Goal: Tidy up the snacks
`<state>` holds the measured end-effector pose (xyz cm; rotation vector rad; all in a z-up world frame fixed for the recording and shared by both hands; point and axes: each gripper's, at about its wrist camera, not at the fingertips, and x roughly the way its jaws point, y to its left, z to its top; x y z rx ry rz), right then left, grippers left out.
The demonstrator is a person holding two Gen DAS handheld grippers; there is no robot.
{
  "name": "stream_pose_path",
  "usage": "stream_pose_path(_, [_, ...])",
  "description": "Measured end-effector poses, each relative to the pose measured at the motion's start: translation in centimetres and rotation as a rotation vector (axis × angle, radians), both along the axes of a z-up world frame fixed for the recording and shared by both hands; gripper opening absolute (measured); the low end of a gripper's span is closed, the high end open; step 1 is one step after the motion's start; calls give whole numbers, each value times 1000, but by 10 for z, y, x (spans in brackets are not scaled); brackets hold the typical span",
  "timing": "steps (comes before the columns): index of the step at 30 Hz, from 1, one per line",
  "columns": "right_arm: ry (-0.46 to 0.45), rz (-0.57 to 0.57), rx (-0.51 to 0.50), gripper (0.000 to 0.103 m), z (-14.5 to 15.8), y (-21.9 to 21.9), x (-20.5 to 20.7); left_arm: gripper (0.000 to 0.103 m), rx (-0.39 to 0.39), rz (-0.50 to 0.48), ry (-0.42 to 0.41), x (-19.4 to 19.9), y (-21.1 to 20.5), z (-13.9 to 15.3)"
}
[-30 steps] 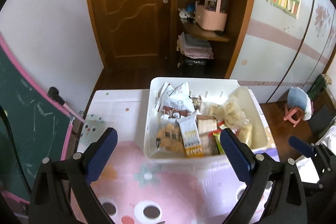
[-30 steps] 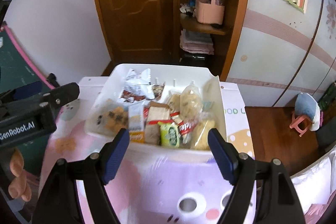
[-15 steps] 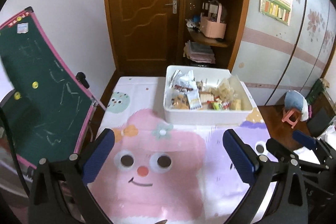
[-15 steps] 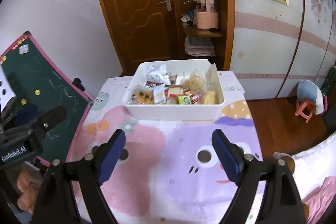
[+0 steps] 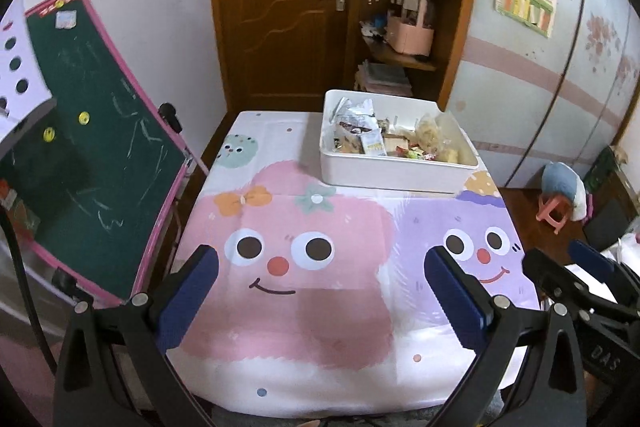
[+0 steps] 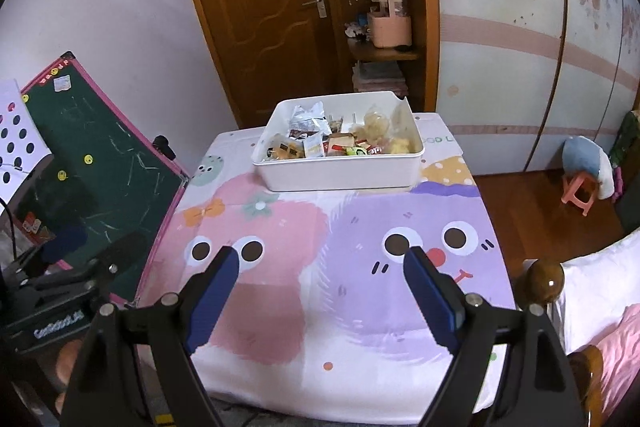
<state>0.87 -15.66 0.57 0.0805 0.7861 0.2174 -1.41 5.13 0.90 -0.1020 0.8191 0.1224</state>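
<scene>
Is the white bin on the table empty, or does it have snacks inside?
It has snacks inside. The white bin holds many snack packets in a mixed pile, reaching near its rim.

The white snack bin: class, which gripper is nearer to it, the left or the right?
Neither clearly. The left gripper and the right gripper both hover open over the table's near end, well back from the white snack bin.

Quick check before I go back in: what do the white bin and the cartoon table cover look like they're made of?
White bin: likely rigid plastic, smooth matte walls, rounded moulded corners. Table cover: seems thin printed plastic sheeting; fold creases and a faint sheen, draping over the edge.
</scene>
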Motion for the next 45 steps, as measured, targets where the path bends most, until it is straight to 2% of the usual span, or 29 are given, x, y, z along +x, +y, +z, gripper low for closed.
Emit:
stream_pose_path(15, [-33, 12, -21, 85, 0, -3, -7, 102, 15, -6, 81, 4, -8, -17])
stream_pose_path(23, [-32, 22, -22, 85, -1, -1, -7, 102, 42, -31, 80, 5, -18, -17])
stream_pose_path(45, [-23, 30, -31, 85, -3, 5, -7, 102, 47, -33, 87, 8, -19, -18])
